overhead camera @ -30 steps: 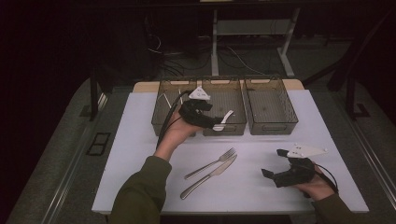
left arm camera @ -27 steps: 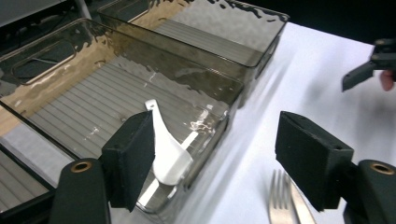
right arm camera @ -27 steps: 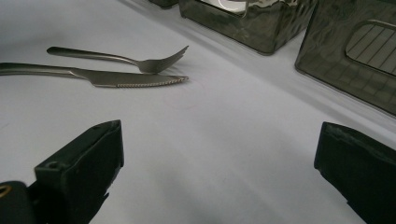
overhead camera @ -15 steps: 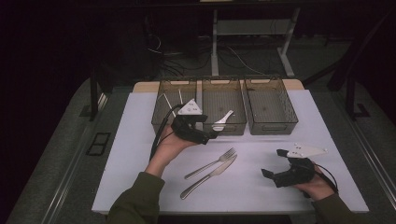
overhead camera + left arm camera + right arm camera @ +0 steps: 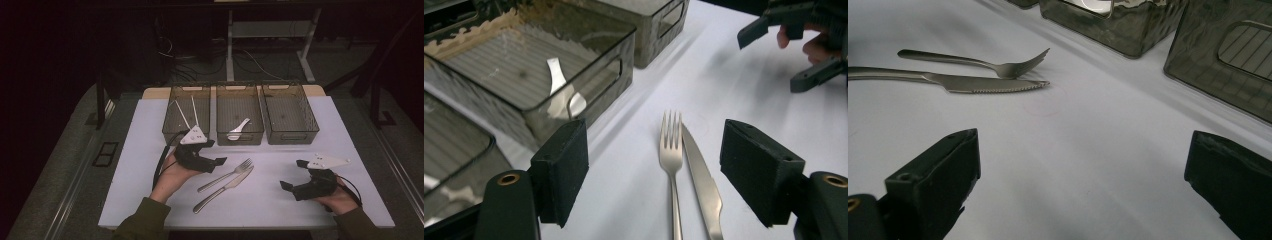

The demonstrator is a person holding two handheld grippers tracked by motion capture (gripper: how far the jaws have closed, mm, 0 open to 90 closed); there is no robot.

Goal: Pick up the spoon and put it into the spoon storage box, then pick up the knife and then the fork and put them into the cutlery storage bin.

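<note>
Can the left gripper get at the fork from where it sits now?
Probably yes. The left gripper hangs open just short of the fork, which lies bare on the white table. Only the knife lies close beside it and may get nudged or caught in the pinch.

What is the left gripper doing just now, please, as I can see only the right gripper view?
Observer: The left gripper is open and points at the fork and knife. Its jaws have just been closing a little, with nothing between them.
Operator: Thank you. Is anything in the middle tray?
Observer: The middle tray holds a white spoon.
Operator: And the left tray?
Observer: The left tray holds two thin white sticks.
</note>
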